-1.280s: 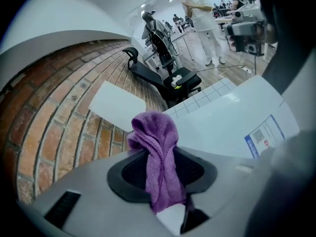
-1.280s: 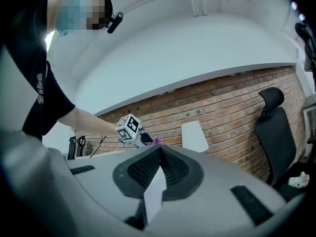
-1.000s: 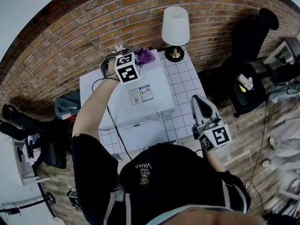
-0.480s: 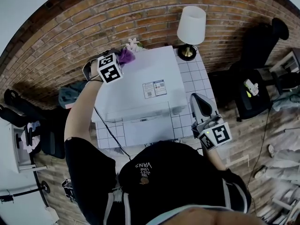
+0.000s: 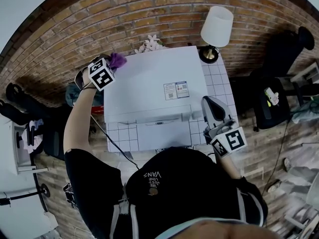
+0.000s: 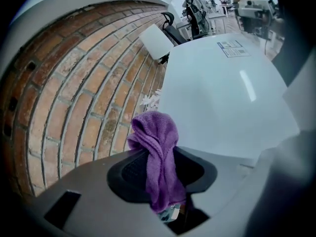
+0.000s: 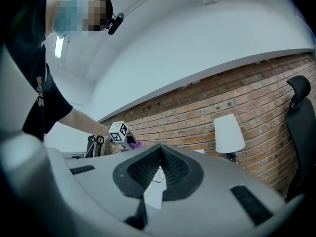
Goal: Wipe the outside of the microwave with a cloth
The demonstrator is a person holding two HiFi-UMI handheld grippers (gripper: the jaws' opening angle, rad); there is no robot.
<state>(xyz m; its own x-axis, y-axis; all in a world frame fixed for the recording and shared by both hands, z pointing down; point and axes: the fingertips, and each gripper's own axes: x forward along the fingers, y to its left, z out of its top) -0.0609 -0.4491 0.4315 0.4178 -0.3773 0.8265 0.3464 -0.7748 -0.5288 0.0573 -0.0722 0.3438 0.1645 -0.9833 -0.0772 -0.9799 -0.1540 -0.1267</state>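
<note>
The left arm is stretching out, its left gripper (image 5: pixel 112 64) clamping a purple terry cloth (image 6: pixel 156 143) at the white boxy microwave's (image 5: pixel 152 81) back-left corner. The right gripper (image 5: pixel 210 102), jaws together, is hovering front-right.

left gripper (image 6: pixel 161 171) – pinching cloth (image 6: pixel 156 135), right gripper (image 7: pixel 158 158) closed
</note>
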